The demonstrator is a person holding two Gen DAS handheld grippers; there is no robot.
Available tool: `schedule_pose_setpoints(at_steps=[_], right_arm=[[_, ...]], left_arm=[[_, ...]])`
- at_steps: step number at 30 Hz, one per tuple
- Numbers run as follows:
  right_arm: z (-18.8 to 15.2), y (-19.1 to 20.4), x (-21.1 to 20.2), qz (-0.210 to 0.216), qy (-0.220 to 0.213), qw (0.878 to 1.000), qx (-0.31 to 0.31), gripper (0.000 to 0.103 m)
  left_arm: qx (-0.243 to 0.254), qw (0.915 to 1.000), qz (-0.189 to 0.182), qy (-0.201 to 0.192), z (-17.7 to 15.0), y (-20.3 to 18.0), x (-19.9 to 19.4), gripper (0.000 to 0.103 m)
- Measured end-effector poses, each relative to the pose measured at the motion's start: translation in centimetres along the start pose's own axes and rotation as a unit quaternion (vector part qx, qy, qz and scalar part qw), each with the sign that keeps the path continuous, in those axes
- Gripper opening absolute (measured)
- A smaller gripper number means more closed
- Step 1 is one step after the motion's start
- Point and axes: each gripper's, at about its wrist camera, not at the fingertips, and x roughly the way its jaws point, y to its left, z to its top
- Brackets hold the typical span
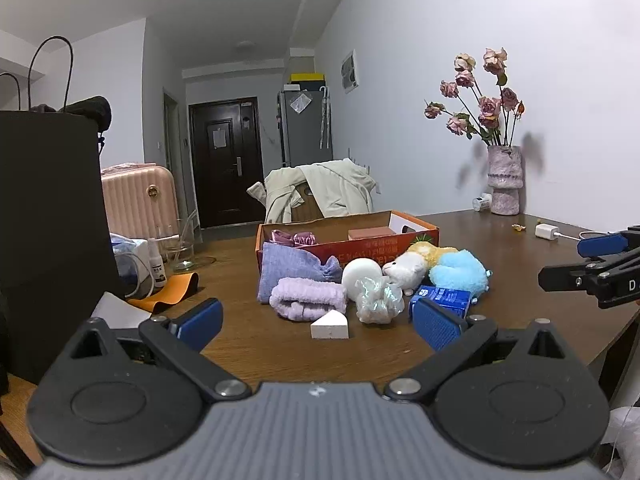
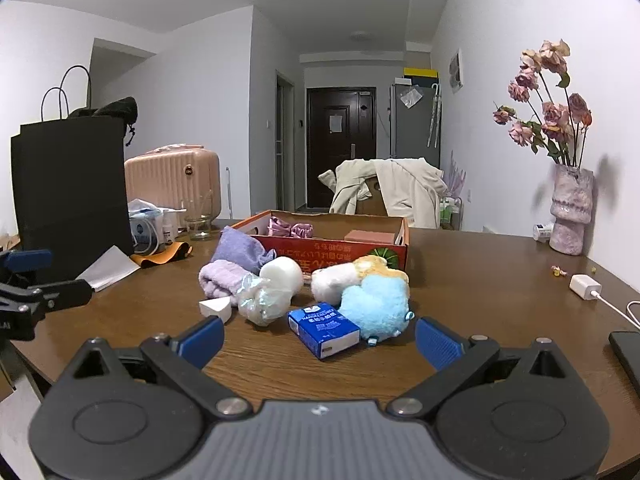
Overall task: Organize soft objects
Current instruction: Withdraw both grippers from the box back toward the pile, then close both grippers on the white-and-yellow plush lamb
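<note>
While both claws hang low over the wooden table (image 2: pixel 460 280) with jaws spread and empty, the left gripper (image 1: pixel 316 320) faces one white wedge (image 1: pixel 330 326) and the right gripper (image 2: pixel 318 332) one blue packet (image 2: pixel 324 330). Beyond, heaped together as if awaiting sorting, lie two lilac cloths, one blue plush (image 2: pixel 376 306) and one white plush (image 2: pixel 334 282), touching the open cardboard box (image 2: pixel 340 246), probably their destination.

Plush toys (image 2: pixel 372 300) lie before the cardboard box (image 2: pixel 332 250).
</note>
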Motion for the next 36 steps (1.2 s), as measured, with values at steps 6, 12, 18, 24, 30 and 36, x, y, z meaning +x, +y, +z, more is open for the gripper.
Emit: schedule_pose_setpoints(at_steps=[6,12,18,24,30,36], right_arm=[[0.5,-1.2,1.8,0.0,0.01,1.0,0.011,0.102],[2.5,-4.9,5.6,-0.022,0.015,0.999,0.033,0.098],[5.2,-9.7,11.7,-0.023,0.029,0.998,0.051,0.083],[6.4,-14.3,20.0,0.025,0.064,0.992,0.103,0.071],[5.1,-16.0,26.4,0.068,0.119,0.981,0.14,0.07],[3.2,-16.8,28.3,0.133,0.143,0.956,0.22,0.06]], left_arm=[[-0.014,0.9996,-0.014,0.021,0.7,-0.3,2.6,0.103],[-0.058,0.9935,-0.091,0.036,3.1,-1.8,8.0,0.102],[-0.11,0.9754,-0.165,0.096,5.3,-4.4,17.2,0.073],[-0.185,0.9453,-0.168,0.21,4.7,-5.2,27.6,0.074],[-0.205,0.9378,-0.159,0.23,3.7,-5.4,31.7,0.075],[-0.269,0.9195,-0.179,0.224,2.7,-4.4,33.3,0.075]])
